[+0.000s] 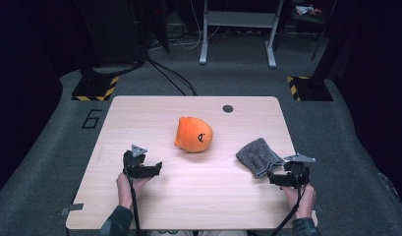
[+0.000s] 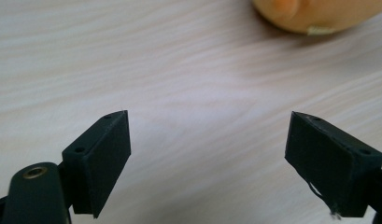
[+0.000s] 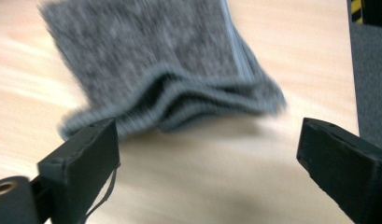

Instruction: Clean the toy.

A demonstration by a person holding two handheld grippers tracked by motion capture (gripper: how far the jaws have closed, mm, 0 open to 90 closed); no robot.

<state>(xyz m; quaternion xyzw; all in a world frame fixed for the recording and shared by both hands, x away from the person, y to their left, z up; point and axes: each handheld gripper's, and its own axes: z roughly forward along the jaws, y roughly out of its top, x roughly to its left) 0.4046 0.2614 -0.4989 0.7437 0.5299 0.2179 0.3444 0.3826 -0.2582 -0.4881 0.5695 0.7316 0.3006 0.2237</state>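
A folded grey knitted cloth (image 1: 258,156) lies at the right of the wooden table (image 1: 208,196), just ahead of the right gripper (image 1: 278,178), whose jaws stand wide and empty. The left gripper (image 1: 152,169), also wide and empty, rests low over bare wood. A round orange plush toy (image 1: 193,134) sits mid-table.

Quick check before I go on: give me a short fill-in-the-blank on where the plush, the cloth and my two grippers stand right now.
1. The orange plush toy sits near the middle of the ____.
2. The folded grey cloth lies just ahead of the ____ gripper.
3. The left gripper has its jaws ____, with bare wood between them.
4. The right gripper holds ____ between its jaws.

Missing words: table; right; open; nothing
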